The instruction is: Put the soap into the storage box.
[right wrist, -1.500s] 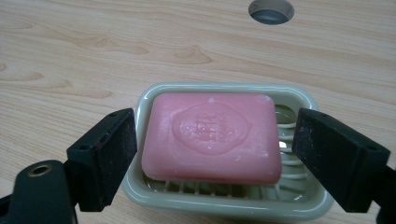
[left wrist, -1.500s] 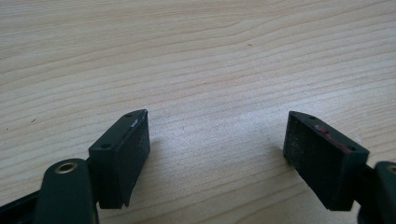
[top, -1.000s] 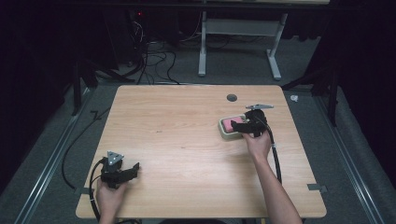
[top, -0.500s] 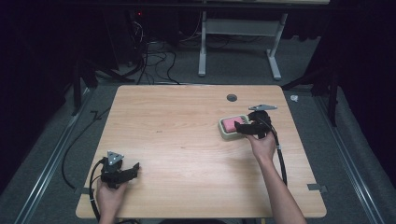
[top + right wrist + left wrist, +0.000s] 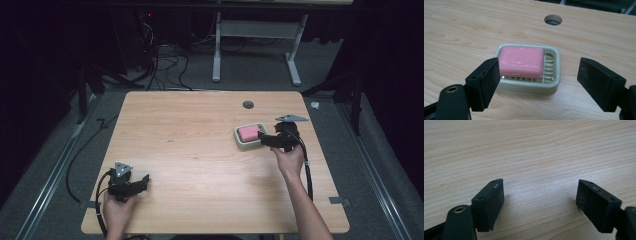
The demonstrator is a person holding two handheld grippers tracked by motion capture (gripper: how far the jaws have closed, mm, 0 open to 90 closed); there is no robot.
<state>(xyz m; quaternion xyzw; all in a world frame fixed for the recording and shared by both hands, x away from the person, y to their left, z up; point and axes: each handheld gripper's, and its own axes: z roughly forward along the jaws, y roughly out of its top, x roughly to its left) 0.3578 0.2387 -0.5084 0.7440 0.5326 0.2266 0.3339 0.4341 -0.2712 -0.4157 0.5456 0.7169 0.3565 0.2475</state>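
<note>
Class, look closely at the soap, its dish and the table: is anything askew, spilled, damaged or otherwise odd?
One small thing: the pink soap lies off-centre in its dish, pushed to one end, so bare ribs show at the other. Nothing looks spilled or broken. The dish sits flat on the table, with the right gripper open just short of it.

No readable text, label, brand, number or sign appears anywhere.

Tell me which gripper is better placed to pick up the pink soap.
Right. The right gripper sits beside the soap dish, jaws open and aimed at the pink soap. The left gripper is open over bare table at the near left corner, far from the dish.
</note>
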